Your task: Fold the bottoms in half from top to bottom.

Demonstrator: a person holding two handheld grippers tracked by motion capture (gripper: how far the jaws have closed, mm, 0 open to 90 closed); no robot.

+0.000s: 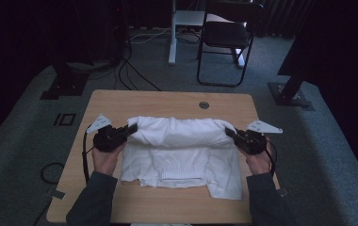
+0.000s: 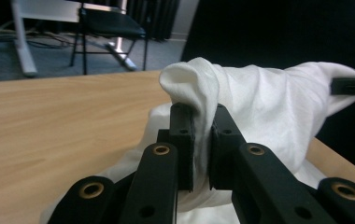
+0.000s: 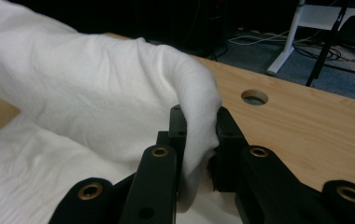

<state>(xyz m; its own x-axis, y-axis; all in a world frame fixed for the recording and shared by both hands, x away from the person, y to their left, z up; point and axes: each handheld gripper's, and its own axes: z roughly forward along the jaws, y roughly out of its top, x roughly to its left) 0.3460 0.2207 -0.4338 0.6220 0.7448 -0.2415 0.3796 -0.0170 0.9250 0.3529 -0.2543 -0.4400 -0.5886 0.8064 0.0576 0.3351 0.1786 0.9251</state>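
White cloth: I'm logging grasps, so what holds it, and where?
The left gripper and right gripper each pinch the cloth at an end of its raised far fold, left and right.

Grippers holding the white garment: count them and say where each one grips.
2. The left gripper pinches the white garment at its left end, fingers shut on a fold. The right gripper pinches its right end, over the table.

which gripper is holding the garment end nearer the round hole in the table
The right gripper, shut on the white garment; the round hole lies toward its side, farther from the left gripper.
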